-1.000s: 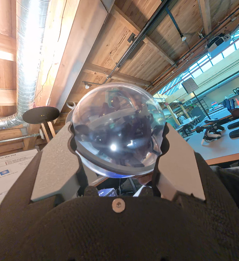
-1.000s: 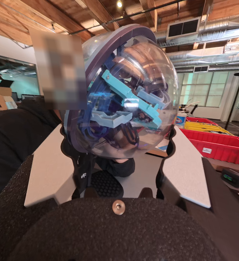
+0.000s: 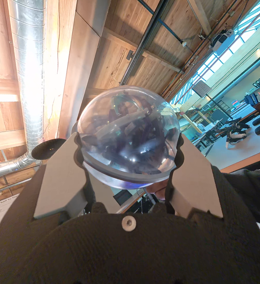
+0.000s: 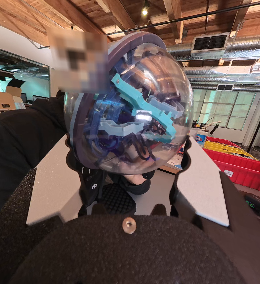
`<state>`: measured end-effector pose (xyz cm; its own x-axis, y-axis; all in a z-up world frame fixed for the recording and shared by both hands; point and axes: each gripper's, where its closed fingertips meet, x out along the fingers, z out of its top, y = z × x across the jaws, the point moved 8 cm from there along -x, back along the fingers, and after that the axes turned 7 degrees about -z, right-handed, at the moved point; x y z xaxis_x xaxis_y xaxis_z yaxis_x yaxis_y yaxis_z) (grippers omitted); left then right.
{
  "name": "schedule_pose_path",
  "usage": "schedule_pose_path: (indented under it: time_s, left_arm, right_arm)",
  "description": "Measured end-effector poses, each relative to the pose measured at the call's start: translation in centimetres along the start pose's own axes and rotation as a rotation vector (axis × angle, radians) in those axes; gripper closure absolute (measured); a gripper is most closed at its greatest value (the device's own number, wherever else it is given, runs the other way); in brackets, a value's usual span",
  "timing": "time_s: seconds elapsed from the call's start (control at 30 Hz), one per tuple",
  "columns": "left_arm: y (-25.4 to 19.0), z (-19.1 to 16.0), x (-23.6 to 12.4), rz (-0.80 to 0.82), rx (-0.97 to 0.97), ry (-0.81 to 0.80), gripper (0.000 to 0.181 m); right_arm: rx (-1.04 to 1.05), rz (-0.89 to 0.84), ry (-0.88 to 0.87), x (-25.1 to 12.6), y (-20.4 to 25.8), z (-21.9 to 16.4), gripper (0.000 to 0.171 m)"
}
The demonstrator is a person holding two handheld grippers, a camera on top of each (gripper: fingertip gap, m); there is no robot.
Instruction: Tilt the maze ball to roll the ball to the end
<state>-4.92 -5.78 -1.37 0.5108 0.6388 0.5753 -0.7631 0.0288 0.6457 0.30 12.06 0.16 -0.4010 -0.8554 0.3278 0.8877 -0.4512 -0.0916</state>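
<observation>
The maze ball [image 3: 128, 138] is a clear sphere with a purple equator ring and blue, teal and purple tracks inside. It is held up in the air between both grippers. My left gripper [image 3: 128, 139] is shut on it, with grey fingers [image 3: 61, 173] on both sides, and the ring runs low across the sphere. My right gripper [image 4: 127, 139] is shut on the same maze ball [image 4: 133, 107], where the ring stands steeply at the left. A teal track [image 4: 143, 106] crosses the middle. I cannot make out the small ball inside.
A person in a black hoodie [image 4: 18, 138] is close behind the sphere. A grey table [image 3: 241, 153] with black pads and devices lies to the right. Red bins [image 4: 241, 166], a wipes canister [image 4: 201, 138] and a black round pad [image 4: 117, 198] are on the table below.
The left gripper has rolled and pitched, so the ceiling and the ball's ring sit at a new angle in its view. The right view is nearly the same. Both grips have held.
</observation>
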Motion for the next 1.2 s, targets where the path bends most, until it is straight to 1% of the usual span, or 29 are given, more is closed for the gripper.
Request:
schedule_pose_path:
  time_s: [0.03,0.23,0.47,0.87,1.07,1.1,1.2]
  left_arm:
    - [0.0,0.0,0.0,-0.001,-0.003,0.000,0.060]
    - [0.5,-0.4,0.0,0.000,-0.037,0.007,0.059]
    - [2.6,-1.3,-0.3,0.013,-0.180,0.019,0.059]
    - [4.7,-1.9,-0.7,-0.011,-0.308,-0.007,0.056]
    - [6.2,-2.1,-1.2,-0.054,-0.377,-0.053,0.055]
    - [6.5,-2.1,-1.3,-0.066,-0.387,-0.066,0.055]
    - [7.4,-2.2,-1.7,-0.108,-0.410,-0.123,0.055]
  right_arm:
    - [0.001,-0.004,0.004,-0.1,0.0,0.0,0.032]
    - [0.003,-0.048,0.016,-0.2,0.1,0.3,0.031]
    - [0.006,-0.191,-0.019,0.3,-0.2,1.1,0.031]
    - [-0.054,-0.366,-0.038,1.8,0.4,2.1,0.032]
    - [-0.098,-0.471,-0.042,3.1,0.9,2.5,0.031]
    - [-0.109,-0.488,-0.040,3.4,1.0,2.5,0.033]
    - [-0.140,-0.538,-0.024,4.4,1.3,2.5,0.031]
